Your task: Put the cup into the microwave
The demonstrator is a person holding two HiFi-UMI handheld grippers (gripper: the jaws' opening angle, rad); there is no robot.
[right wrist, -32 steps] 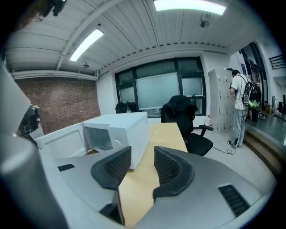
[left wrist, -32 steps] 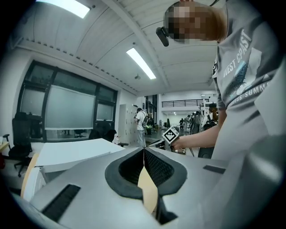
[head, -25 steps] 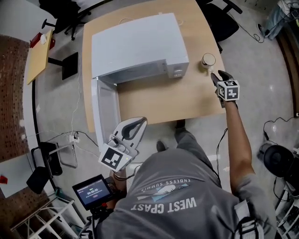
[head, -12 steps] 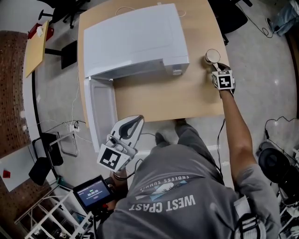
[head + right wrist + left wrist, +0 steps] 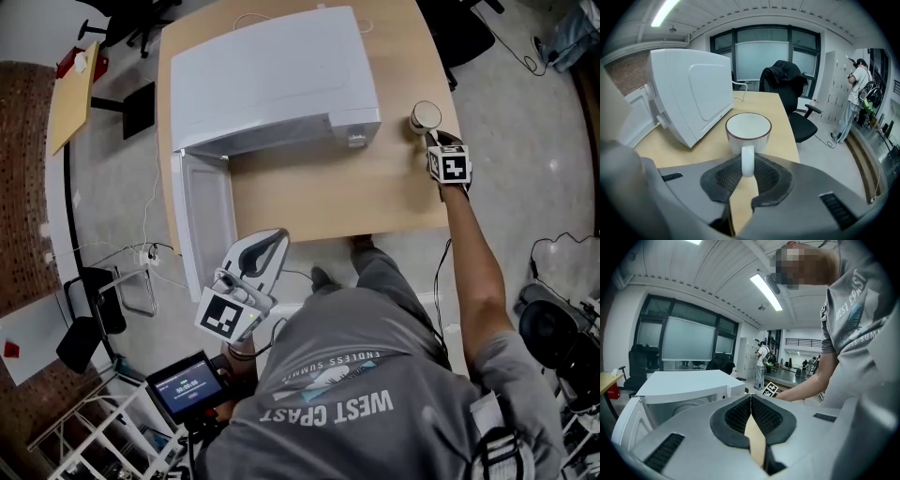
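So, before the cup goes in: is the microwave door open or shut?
Open: the head view shows the door swung out from the microwave, past the table edge.

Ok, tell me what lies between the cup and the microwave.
Nothing but bare table: the head view shows plain wood between the cup and the microwave, and the right gripper view shows the same bare strip.

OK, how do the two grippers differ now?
The left gripper has fingers pressed together, nothing between them; the right gripper has fingers closing on the white ceramic cup by its handle. The left gripper hangs off the light wooden table by the open white microwave; the right gripper is over the table's right edge. Both have black mesh pads.
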